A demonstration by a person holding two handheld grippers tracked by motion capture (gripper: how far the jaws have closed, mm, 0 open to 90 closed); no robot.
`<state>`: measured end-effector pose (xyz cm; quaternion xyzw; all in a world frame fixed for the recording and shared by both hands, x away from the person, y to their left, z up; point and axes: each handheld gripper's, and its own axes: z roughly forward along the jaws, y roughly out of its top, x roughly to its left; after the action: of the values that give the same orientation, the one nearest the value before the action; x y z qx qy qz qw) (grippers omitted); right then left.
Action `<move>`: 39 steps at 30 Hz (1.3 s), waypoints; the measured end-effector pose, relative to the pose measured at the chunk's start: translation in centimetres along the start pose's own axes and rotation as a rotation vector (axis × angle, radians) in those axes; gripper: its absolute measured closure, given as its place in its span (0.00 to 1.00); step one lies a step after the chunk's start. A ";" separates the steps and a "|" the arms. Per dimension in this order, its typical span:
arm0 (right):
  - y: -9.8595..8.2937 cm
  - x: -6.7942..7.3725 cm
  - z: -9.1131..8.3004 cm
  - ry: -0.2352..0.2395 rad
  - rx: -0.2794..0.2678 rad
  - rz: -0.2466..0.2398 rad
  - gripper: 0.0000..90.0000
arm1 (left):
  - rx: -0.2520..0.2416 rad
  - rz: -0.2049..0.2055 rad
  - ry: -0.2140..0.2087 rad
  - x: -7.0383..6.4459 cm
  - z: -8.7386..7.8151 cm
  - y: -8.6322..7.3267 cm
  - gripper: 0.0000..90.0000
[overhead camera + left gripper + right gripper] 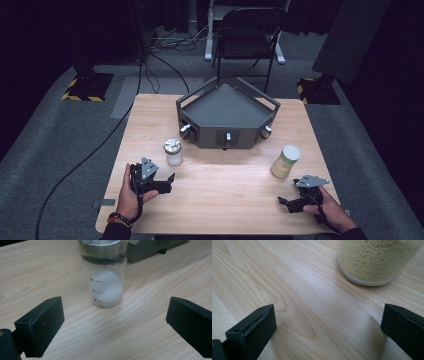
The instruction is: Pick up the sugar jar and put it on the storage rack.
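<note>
Glass jar (pixel 173 152) with a metal lid, upright on the wooden surface (pixel 225 190), towards its left half and just ahead of the left gripper (pixel 170 183). Holds white granules in its lower part, with printed measure marks on the wall too small to read. Seen through the left gripper view, stands centred between and beyond the two black fingers (pixel 42 325), touching neither. Fingers released and spread wide, bare wood between them.

Grain jar (pixel 285 161) with a pale lid, upright near the right edge of the surface, filled with fine yellow grains. Sits ahead of the right gripper (pixel 285 205) and apart from it. In the right gripper view, appears at upper right (pixel 374 260), nearer the right-hand finger than the left-hand one, clear of both. Fingers (pixel 253 332) likewise released and wide apart, grasping nothing.

Each gripper low over the near part of the surface, held in one hand: left hand (pixel 129 192) at the near left corner with a band at the wrist, right hand (pixel 330 210) at the near right corner. Both jars well apart from each other.

Dark grey angular tray (pixel 227 136) at the far middle of the surface, with raised rails and small knobs on its front faces, behind both jars. Beyond the surface, a folding chair (pixel 250 30) on grey carpet, and a black cable (pixel 80 165) trailing across the floor at left.
</note>
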<state>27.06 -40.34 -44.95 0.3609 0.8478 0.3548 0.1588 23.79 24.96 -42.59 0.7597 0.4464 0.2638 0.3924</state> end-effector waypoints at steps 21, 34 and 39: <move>0.0 0.1 0.0 -0.003 0.000 0.002 0.00 | -0.009 -0.066 -0.041 1.1 2.6 1.5 0.01; 0.0 0.0 0.0 -0.002 0.000 0.001 0.00 | 0.014 -0.093 -0.033 2.0 5.2 2.3 0.02; 0.0 0.0 0.0 -0.002 -0.001 0.001 0.00 | 0.019 -0.119 -0.027 2.3 5.9 2.3 0.02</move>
<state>27.02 -40.36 -44.96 0.3618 0.8472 0.3547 0.1596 30.34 24.18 -43.84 0.7389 0.4881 0.2253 0.4063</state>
